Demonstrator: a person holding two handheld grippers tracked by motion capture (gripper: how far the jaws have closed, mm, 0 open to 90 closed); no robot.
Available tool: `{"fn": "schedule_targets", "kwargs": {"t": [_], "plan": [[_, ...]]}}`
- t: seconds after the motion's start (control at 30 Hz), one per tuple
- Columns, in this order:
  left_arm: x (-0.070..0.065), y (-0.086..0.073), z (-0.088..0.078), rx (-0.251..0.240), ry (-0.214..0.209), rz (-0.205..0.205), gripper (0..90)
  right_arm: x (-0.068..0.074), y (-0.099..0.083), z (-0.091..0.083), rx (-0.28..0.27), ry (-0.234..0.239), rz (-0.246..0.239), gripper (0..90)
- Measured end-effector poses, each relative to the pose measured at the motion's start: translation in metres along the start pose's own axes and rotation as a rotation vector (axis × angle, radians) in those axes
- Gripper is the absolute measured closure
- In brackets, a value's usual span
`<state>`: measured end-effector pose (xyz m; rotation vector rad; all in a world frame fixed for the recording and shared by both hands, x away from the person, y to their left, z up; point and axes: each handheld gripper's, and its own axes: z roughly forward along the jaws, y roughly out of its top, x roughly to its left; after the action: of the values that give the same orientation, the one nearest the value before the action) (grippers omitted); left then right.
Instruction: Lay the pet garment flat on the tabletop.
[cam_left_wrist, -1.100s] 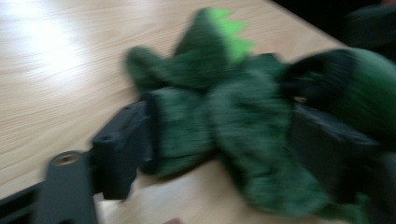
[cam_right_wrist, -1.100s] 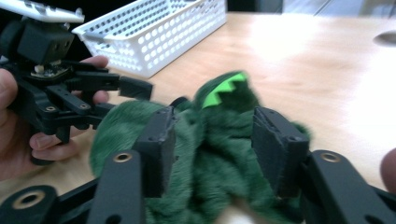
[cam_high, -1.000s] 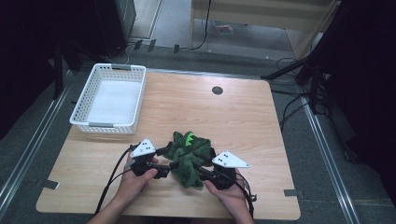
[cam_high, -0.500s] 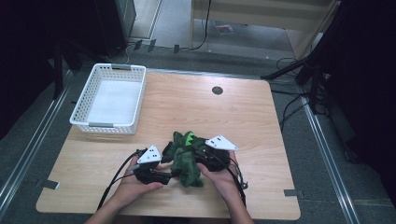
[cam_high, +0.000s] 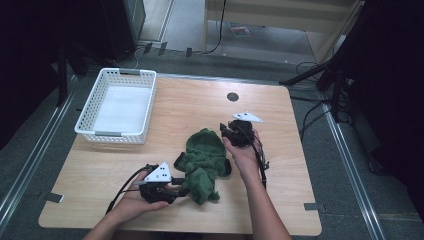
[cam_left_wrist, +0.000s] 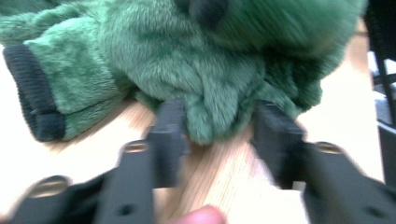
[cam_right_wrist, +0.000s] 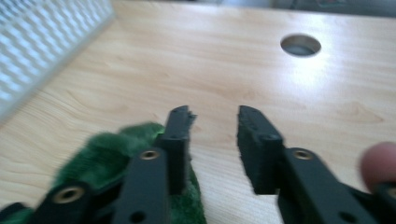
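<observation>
While empty, white basket (cam_high: 118, 106) sits apart from green garment (cam_high: 202, 162).

garment (cam_high: 202, 162): green fuzzy fleece | table (cam_high: 280, 200): smooth matt wood | basket (cam_high: 95, 100): white plastic lattice

The counter (cam_high: 260, 210) is seen from above and in front by the high view. The green fleece garment (cam_left_wrist: 196, 60) is faced closely by the left gripper view. From the right gripper view, bare wood, the garment's edge and the white basket (cam_right_wrist: 42, 42) are shared with the high view.
</observation>
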<state>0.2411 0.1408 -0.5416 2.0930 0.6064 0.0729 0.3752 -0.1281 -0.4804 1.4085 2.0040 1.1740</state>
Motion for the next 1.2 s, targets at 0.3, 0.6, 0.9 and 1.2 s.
{"fn": "schedule_targets", "kwargs": {"t": [0.3,0.6,0.9,1.2], "plan": [[0.05,0.014,-0.022,-0.162,0.236,-0.304,42.4,-0.002,-0.03,-0.009,0.083,0.082,-0.067,48.4],[0.083,0.063,0.04,-0.027,0.431,-0.383,41.5,0.003,-0.042,0.011,0.2,0.039,-0.082,66.2],[0.102,0.064,0.063,0.01,0.532,-0.387,87.0,-0.009,-0.044,0.012,0.103,-0.001,-0.1,90.0],[0.108,0.066,0.043,-0.083,0.436,-0.397,51.7,-0.029,-0.04,0.002,0.055,0.007,0.013,80.6]]}}
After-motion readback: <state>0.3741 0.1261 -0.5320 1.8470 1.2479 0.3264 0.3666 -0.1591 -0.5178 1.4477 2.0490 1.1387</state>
